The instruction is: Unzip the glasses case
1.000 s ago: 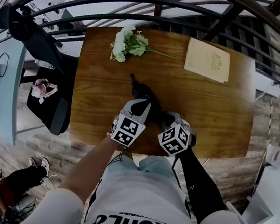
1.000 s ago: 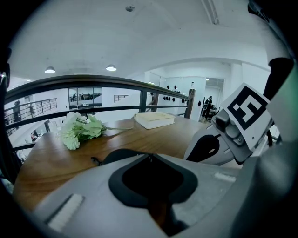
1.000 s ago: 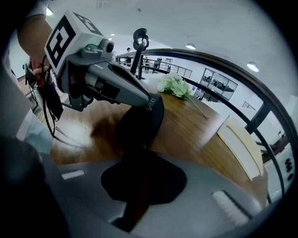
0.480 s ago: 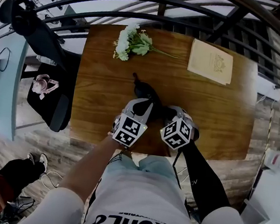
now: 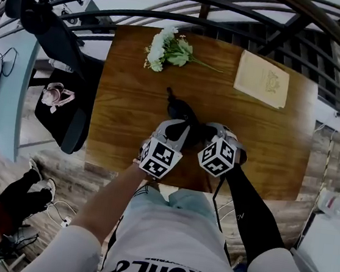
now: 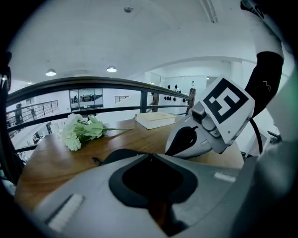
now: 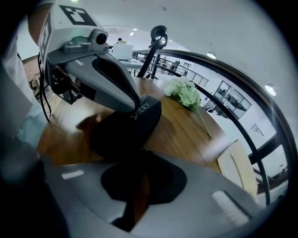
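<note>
Step in hand: by the look of it, the grip before the pull. Both tools are set on the glasses case [image 5: 181,111], and no view shows an opened gap in the zip.
Left tool [image 5: 182,127]: jaws pressed together on the top of the case's near end, pinning it.
Right tool [image 5: 210,132]: jaws pressed together right at the case's near right edge, probably nipping the zip pull, which is too small to make out.
Case position: on the tabletop [image 5: 124,108], by the middle of the near edge, its length running away to the far left. Both tools meet it from the near side.
Next move: likely the left tool holds firm while the right draws the pull along the edge.
Other things: flowers [image 5: 165,47] and a booklet [image 5: 263,79] lie well apart, along the far edge.
</note>
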